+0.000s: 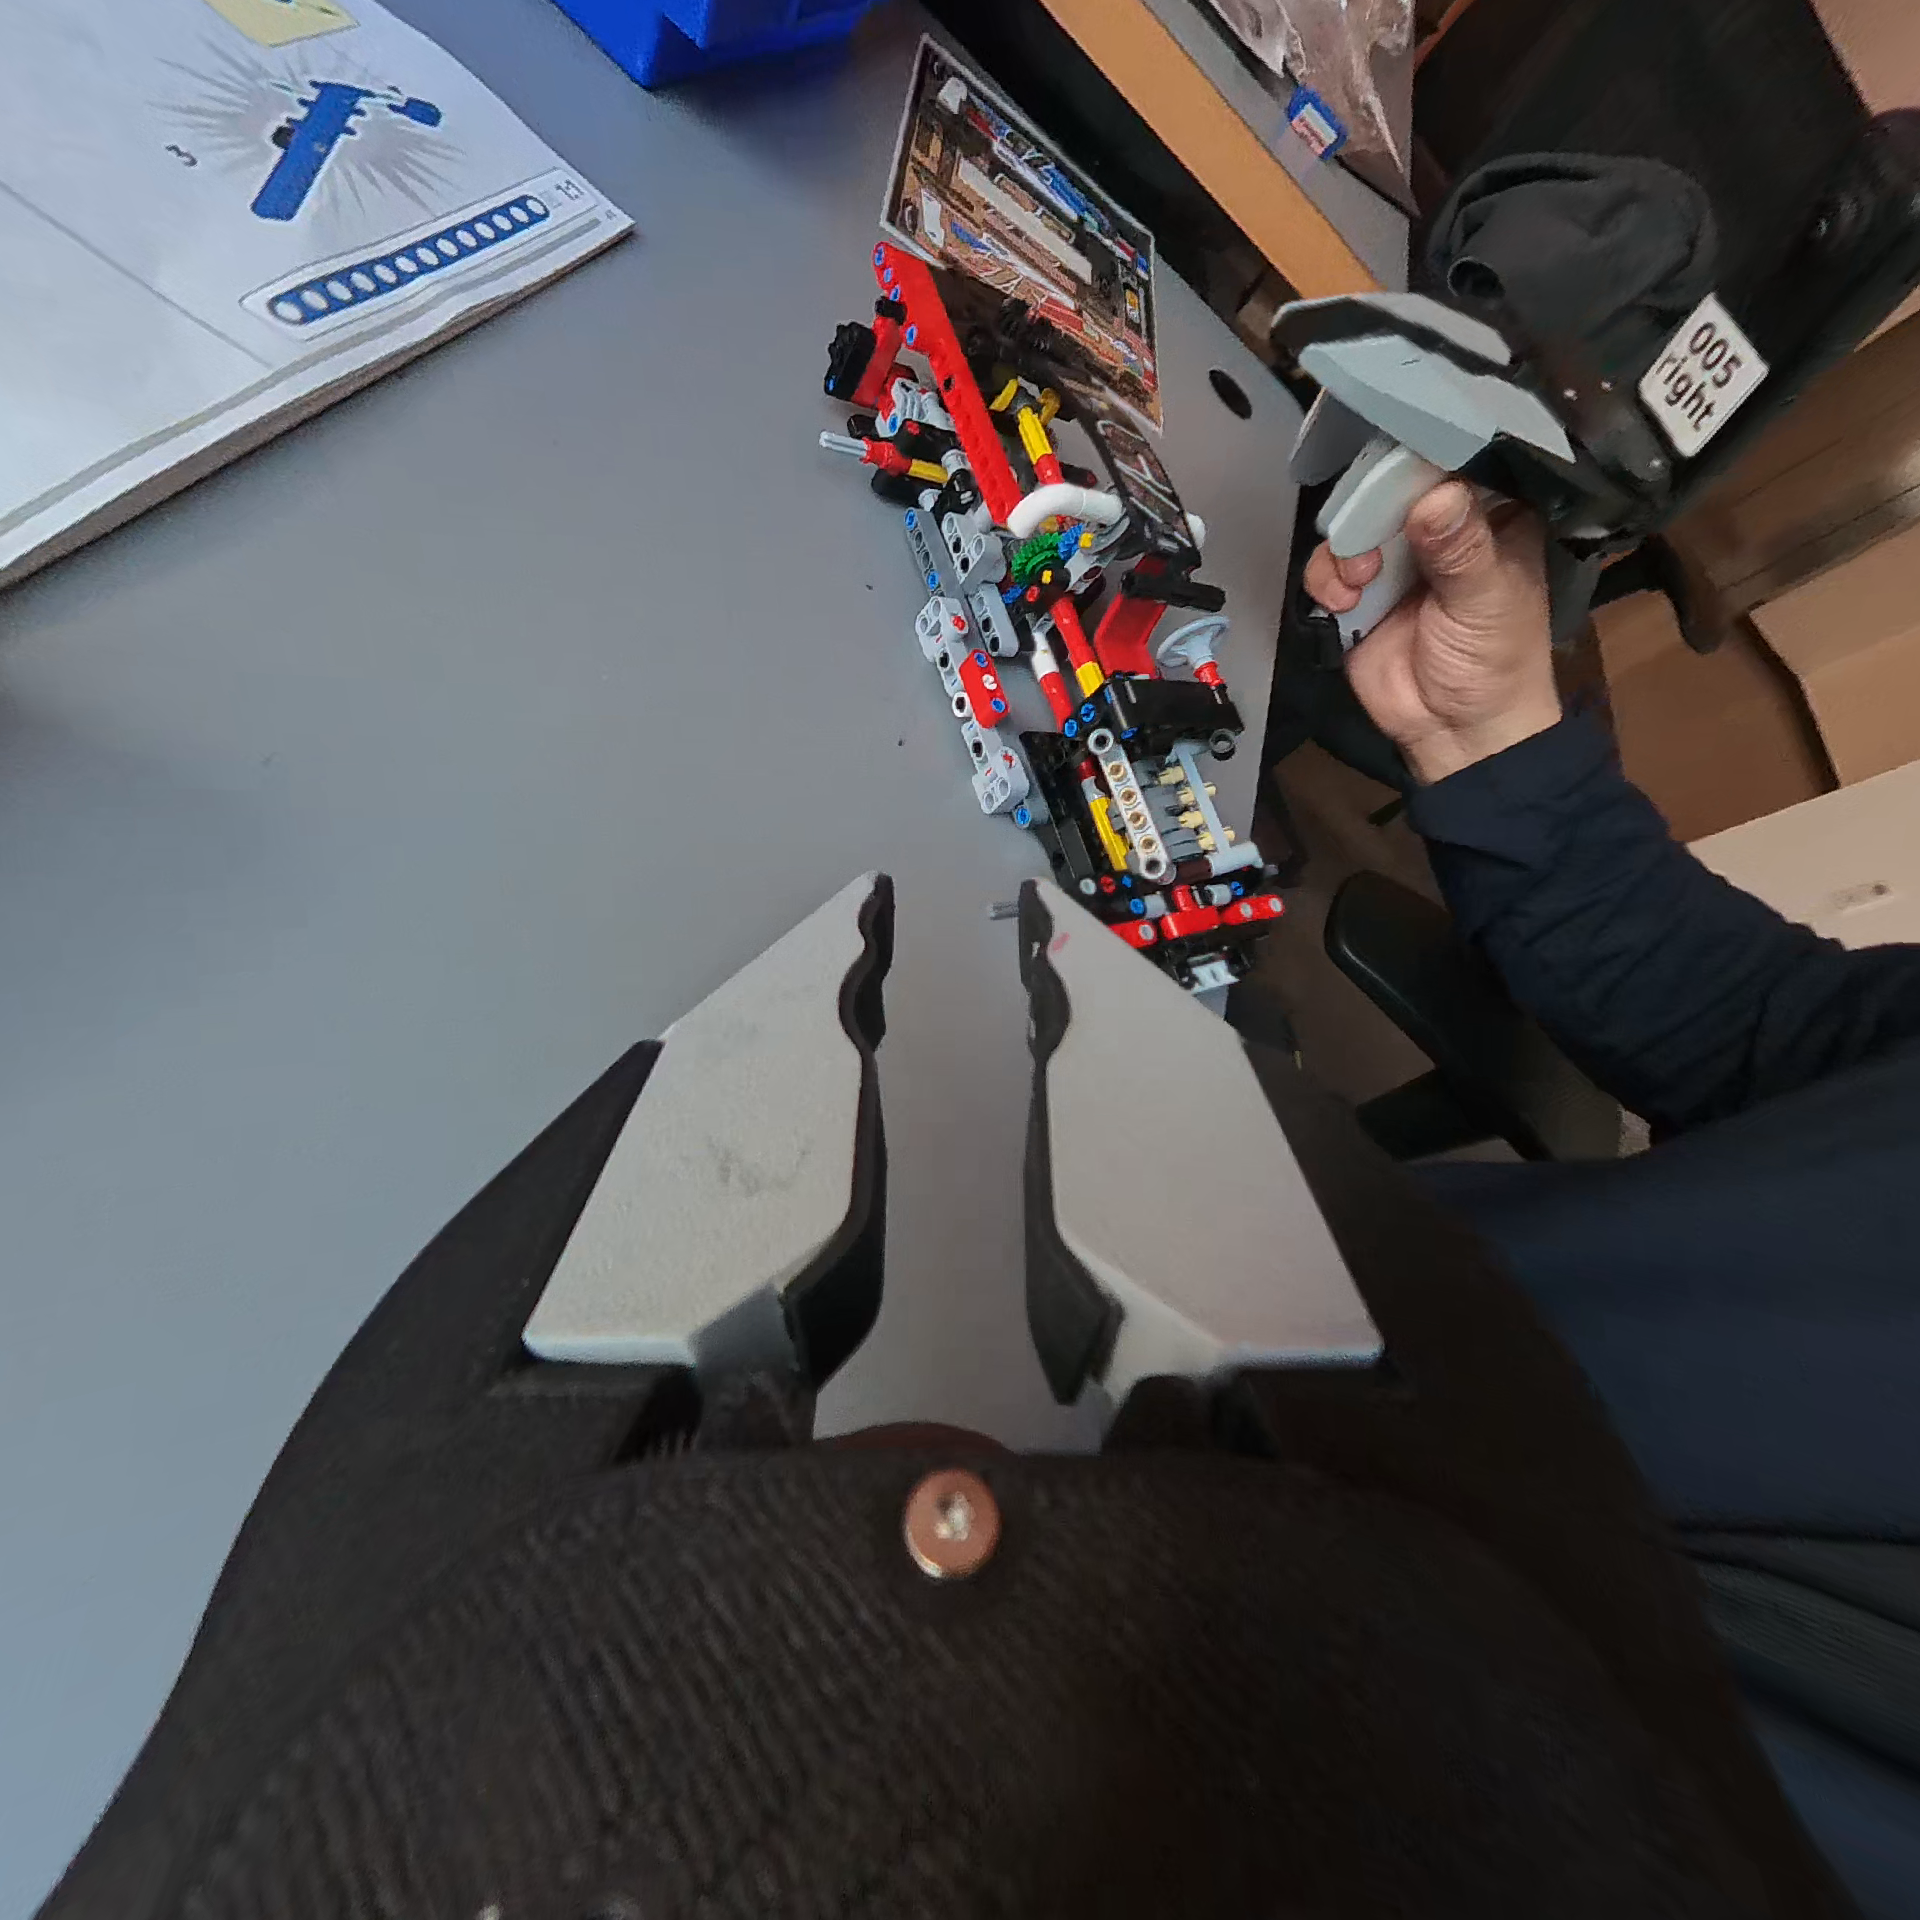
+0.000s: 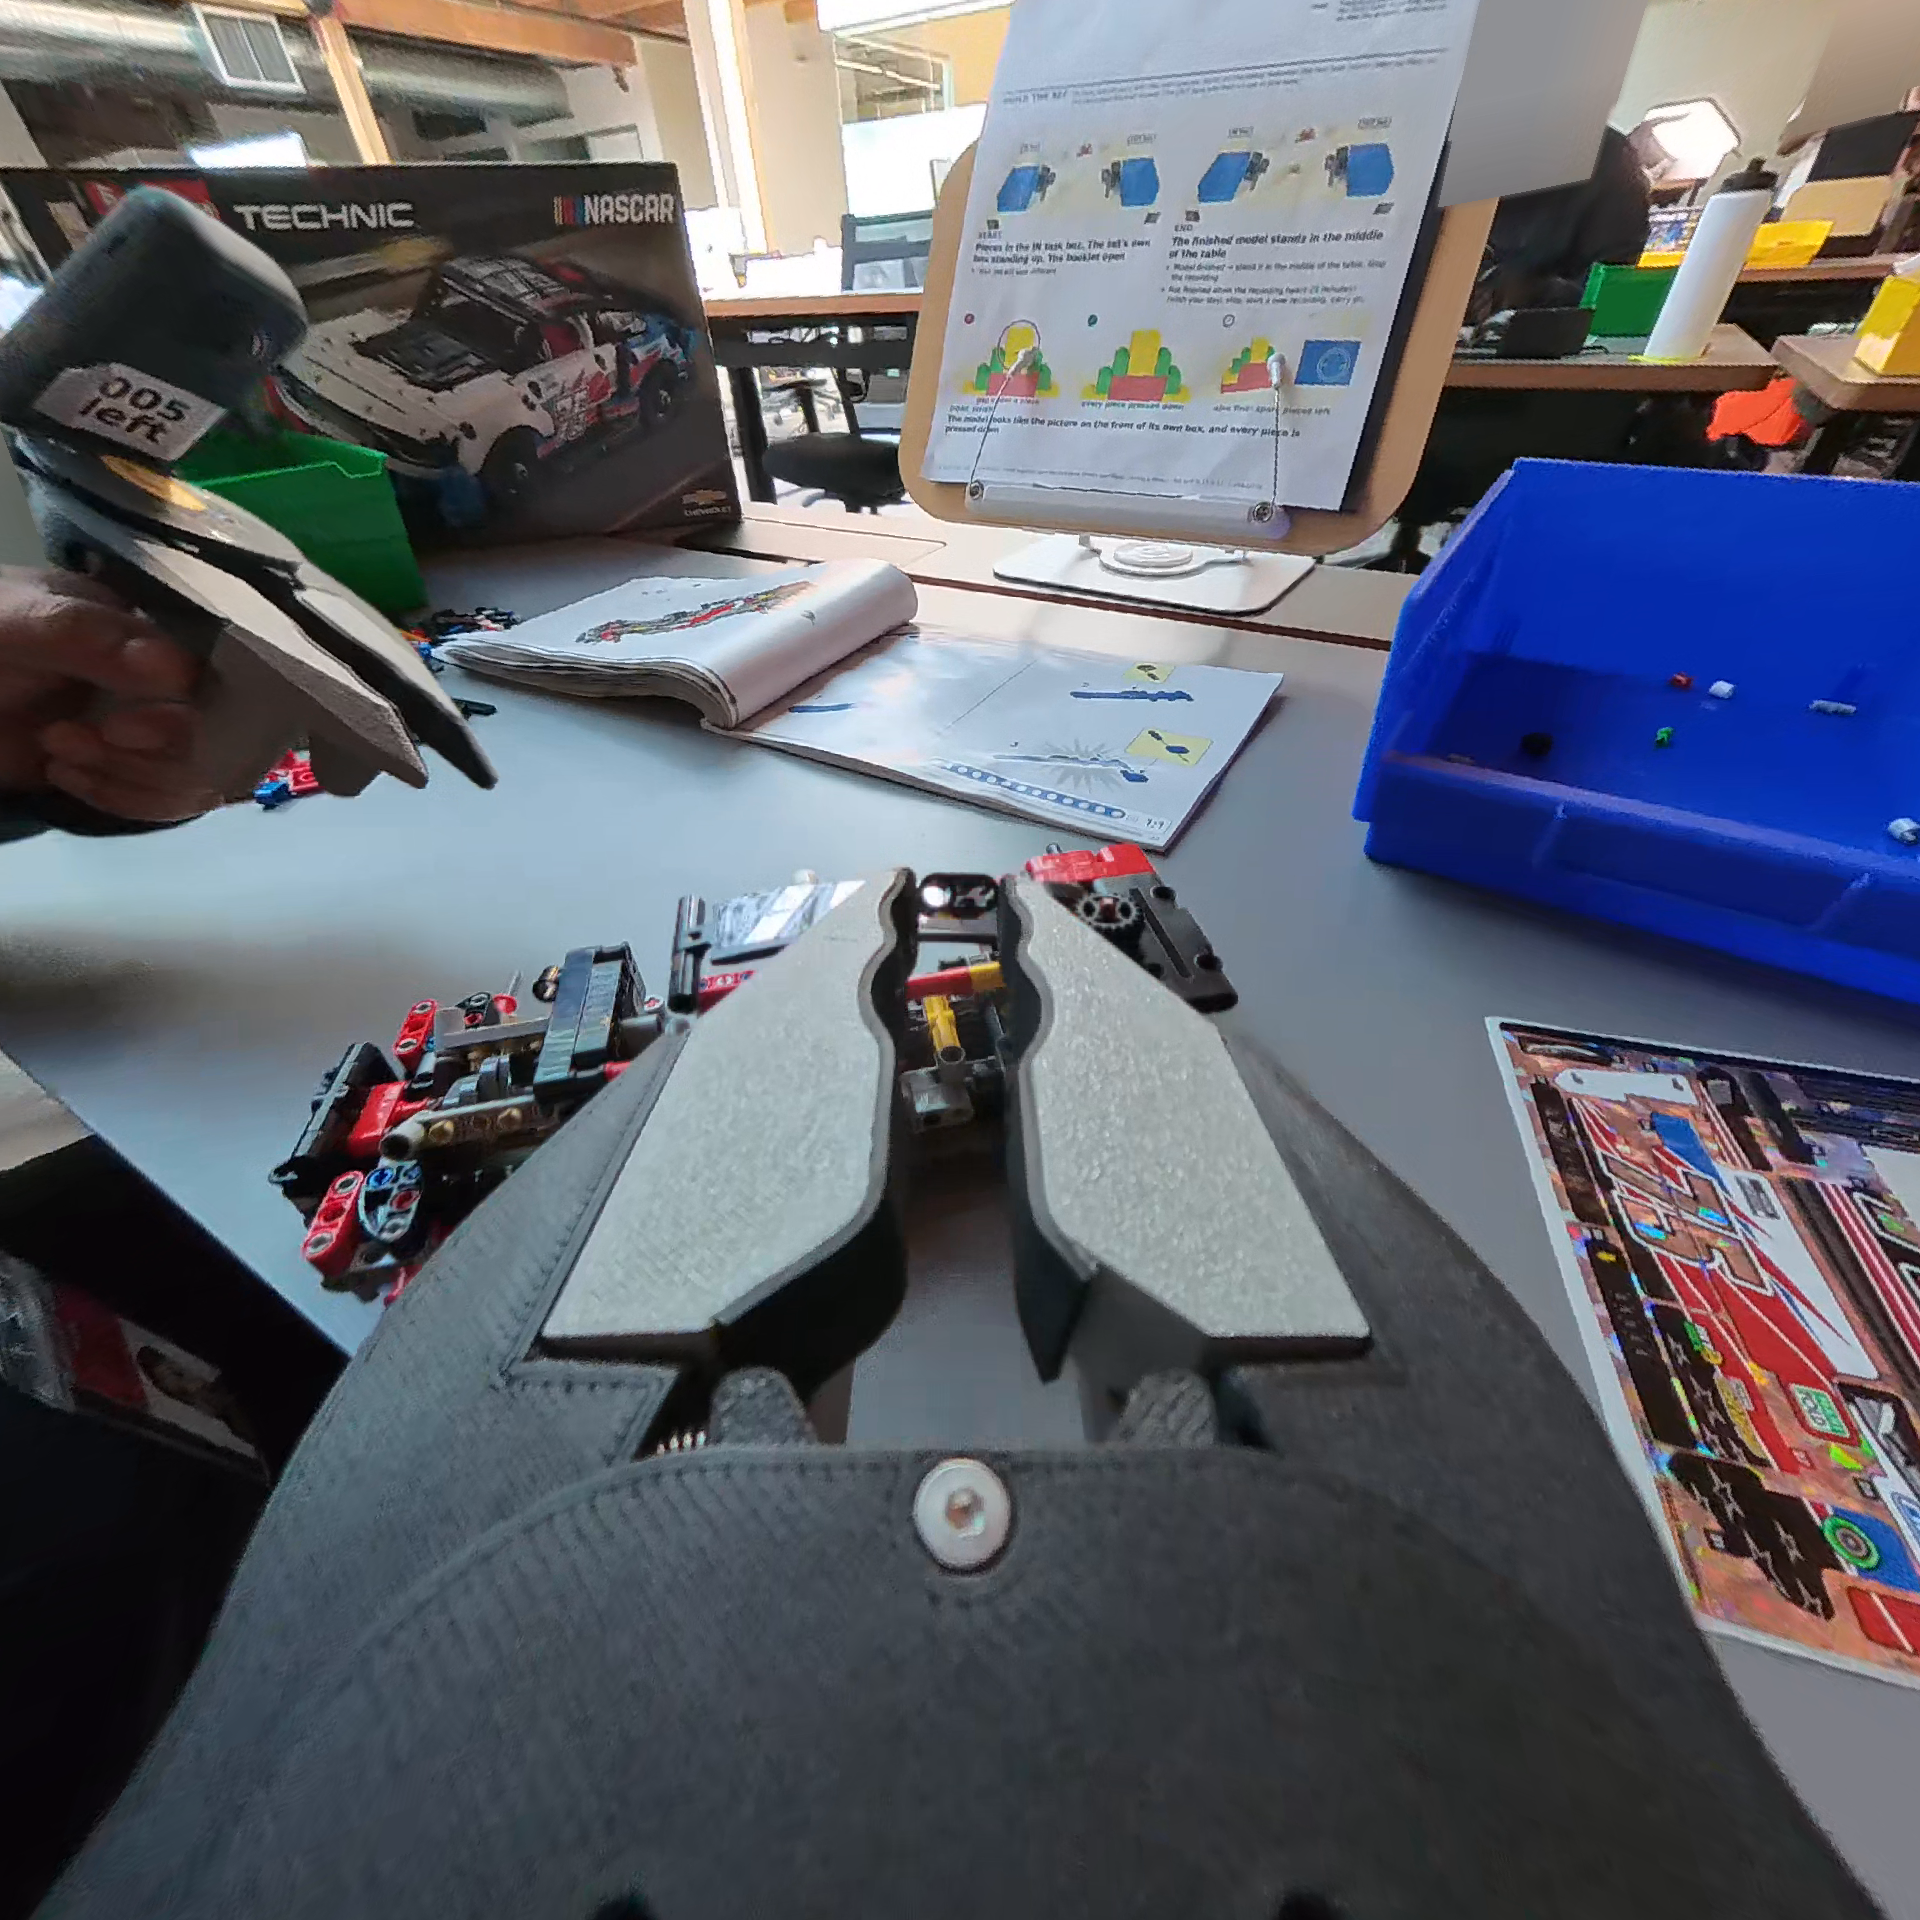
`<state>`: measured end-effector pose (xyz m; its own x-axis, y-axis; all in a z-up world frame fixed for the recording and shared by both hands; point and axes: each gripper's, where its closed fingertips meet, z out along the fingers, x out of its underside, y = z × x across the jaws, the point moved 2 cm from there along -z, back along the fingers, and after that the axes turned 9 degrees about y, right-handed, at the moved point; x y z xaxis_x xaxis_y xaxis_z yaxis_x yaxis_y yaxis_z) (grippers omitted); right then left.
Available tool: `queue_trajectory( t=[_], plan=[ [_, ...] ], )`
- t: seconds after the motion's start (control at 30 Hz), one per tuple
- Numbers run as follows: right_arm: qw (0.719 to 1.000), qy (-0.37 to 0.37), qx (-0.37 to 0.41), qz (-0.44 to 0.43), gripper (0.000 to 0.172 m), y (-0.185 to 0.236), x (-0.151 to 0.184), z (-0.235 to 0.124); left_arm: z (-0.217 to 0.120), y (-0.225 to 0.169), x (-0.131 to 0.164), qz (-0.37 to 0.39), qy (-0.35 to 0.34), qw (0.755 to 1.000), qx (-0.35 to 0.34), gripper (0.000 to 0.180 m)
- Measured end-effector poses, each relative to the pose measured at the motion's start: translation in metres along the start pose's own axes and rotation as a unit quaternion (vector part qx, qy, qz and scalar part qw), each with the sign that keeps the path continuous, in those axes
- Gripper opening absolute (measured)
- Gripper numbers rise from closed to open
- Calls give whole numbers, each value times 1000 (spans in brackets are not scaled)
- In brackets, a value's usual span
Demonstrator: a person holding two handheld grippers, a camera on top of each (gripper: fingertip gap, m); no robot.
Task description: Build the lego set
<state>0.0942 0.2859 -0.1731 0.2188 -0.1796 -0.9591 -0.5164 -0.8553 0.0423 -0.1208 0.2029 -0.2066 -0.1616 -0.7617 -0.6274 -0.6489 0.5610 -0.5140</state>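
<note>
A person's left gripper point(image 1: 956, 914) hangs over the bare grey table point(image 1: 468, 831), its fingers spread with nothing between them; the right-hand fingertip stands just beside the near end of a half-built toy-brick car chassis point(image 1: 1049, 582), red, black, grey and yellow, lying along the table's edge. The right gripper point(image 2: 958, 914) is held above that same chassis point(image 2: 499, 1081), fingers a little apart; in the left wrist view it is lifted clear of the model, with nothing seen between its fingers. A sticker sheet point(image 2: 1745, 1320) lies to its right; an open instruction booklet point(image 2: 935, 707) and a blue bin point(image 2: 1662, 727) with a few loose pieces sit beyond; the set's box point(image 2: 468, 343) and a green bin point(image 2: 312, 509) stand behind.
</note>
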Motion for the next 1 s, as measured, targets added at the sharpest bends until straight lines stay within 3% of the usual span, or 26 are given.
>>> queue_trajectory(
  t=[0.3, 0.43, 0.67, 0.9, 1.0],
  plan=[
    [999, 7, -30, 43, 11, -13, 20, -8, 24, -15, -43, 66, 20, 997, -34, 23],
    [997, -51, -53, -13, 12, 1, 3, -25, 39, -35, -70, 93, 13, 996, -12, 24],
    [976, -119, -85, -159, 12, 51, -35, -32, 78, -100, -85, 88, 60, 985, 139, 24],
    [963, -142, -122, -193, 11, 77, -48, -29, 79, -126, -81, -4, 95, 939, 331, 24],
    [960, -145, -135, -197, 12, 85, -47, -27, 77, -131, -76, -26, 107, 921, 374, 24]
  ],
)
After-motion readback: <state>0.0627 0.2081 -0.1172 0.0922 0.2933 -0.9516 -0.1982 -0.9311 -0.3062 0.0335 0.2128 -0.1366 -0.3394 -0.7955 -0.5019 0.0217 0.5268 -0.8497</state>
